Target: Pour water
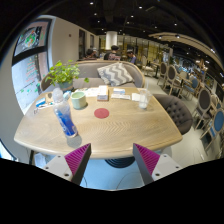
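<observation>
Hand-held gripper [112,162] hangs open and empty before a wooden table [120,130].

No writing is legible. A bottle [66,122] with a blue label stands upright near the table's front edge, just beyond the left finger. Farther back sit a green cup [78,99], a red coaster [101,113], a white cup [143,101], papers [103,93] and a plant [64,72]. A sofa [115,72] lies behind.

table [110,128]: pale wood, smooth matt top
bottle [66,122]: clear plastic, glossy, just ahead of the fingers
finger pads [78,158]: magenta, ribbed, matt
cup [78,99]: pale green, smooth
</observation>
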`<action>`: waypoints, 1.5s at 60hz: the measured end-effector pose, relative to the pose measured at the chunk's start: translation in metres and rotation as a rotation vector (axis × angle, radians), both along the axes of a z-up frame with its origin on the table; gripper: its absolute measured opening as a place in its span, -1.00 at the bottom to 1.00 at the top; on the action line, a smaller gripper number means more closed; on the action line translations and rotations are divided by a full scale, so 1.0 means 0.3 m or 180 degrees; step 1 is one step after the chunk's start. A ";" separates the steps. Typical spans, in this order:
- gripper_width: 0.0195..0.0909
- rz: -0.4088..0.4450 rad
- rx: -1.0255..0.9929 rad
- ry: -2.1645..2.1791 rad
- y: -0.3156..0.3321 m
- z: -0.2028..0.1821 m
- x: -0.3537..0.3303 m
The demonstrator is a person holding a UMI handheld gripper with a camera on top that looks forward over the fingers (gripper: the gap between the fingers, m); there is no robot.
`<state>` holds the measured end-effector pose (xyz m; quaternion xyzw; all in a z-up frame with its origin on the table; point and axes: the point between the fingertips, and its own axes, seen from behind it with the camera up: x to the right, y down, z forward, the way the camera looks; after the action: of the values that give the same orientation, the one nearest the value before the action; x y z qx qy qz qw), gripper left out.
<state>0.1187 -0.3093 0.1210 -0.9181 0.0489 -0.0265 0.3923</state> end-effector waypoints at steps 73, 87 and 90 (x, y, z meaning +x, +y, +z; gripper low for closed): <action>-0.54 0.0159 0.0694 -0.0332 0.641 -0.076 -0.407; -0.54 0.0236 0.0832 -0.1138 0.770 0.205 -0.211; -0.55 0.0301 0.0830 -0.1472 0.824 0.259 -0.149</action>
<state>0.0741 -0.0620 0.1986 -0.8307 -0.0819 -0.2106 0.5088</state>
